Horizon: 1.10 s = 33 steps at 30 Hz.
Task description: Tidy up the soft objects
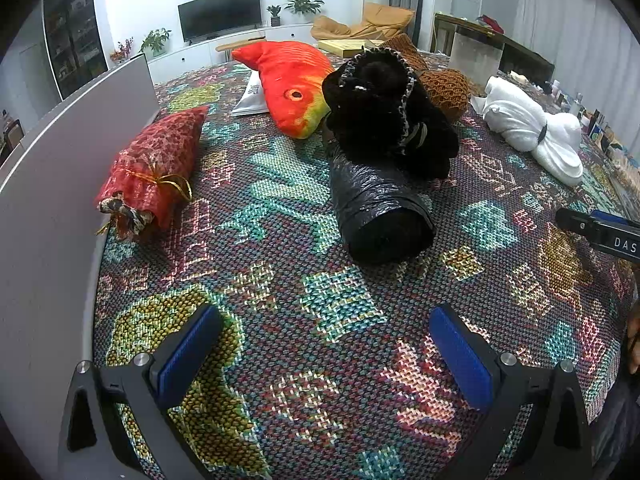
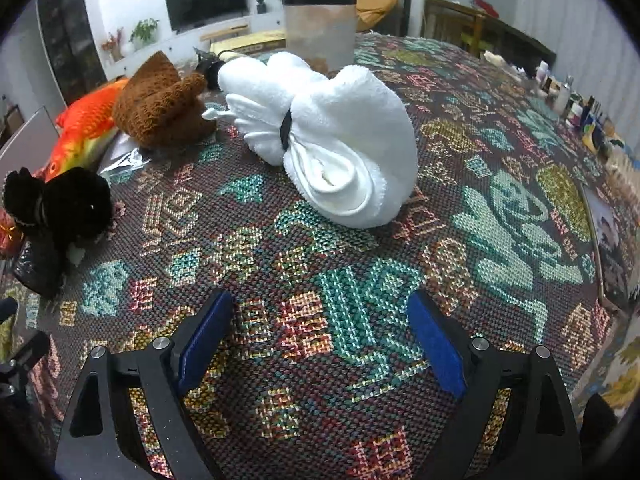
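On the patterned cloth in the left wrist view lie a red gift pouch (image 1: pixel 154 164), an orange fish plush (image 1: pixel 292 84), a black fluffy toy (image 1: pixel 390 114) leaning on a black plastic roll (image 1: pixel 380 208), a brown knitted piece (image 1: pixel 446 90) and a white rolled towel (image 1: pixel 532 128). My left gripper (image 1: pixel 324 356) stands open over bare cloth, well short of the black roll. In the right wrist view the white towel (image 2: pixel 328 136) lies straight ahead, with the brown knit (image 2: pixel 164 102), the fish plush (image 2: pixel 86 128) and the black toy (image 2: pixel 60 204) to its left. My right gripper (image 2: pixel 320 344) is open and holds nothing.
A white panel (image 1: pixel 60 168) stands along the table's left edge. A translucent bin (image 2: pixel 320 28) with a dark rim sits behind the towel. Small bottles and boxes (image 2: pixel 576 108) line the right edge. A white paper (image 1: pixel 250 98) lies beside the fish. The right gripper's body (image 1: pixel 600 232) shows at the right.
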{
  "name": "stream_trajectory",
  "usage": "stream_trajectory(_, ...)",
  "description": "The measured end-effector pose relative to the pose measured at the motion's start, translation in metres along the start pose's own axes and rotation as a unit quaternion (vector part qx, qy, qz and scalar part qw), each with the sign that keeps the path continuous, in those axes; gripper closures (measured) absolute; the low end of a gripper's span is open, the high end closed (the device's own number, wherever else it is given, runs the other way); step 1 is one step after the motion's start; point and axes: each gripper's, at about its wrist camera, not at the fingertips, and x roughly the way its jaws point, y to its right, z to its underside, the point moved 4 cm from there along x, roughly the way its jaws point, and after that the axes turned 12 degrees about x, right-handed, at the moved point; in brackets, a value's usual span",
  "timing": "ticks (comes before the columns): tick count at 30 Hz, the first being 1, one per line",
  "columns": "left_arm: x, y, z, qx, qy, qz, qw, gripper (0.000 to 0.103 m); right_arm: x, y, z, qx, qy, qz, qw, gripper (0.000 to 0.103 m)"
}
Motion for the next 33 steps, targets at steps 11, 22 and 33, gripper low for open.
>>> stream_trajectory(11, -0.0004, 0.0, 0.0003, 0.0, 0.0, -0.001, 1.0, 0.0, -0.0008, 0.0005, 0.0004, -0.001, 0.0, 0.001, 1.0, 0.011)
stream_trajectory(22, -0.0007, 0.0001, 0.0006, -0.001, 0.0, -0.001, 1.0, 0.0, -0.002, -0.0016, 0.0013, -0.002, -0.002, 0.0, 1.0, 0.009)
stream_trajectory(33, -0.0006, -0.0001, 0.0008, -0.001, 0.0, -0.001, 1.0, 0.0, -0.0021, -0.0016, 0.0013, -0.002, -0.002, 0.0, 1.0, 0.009)
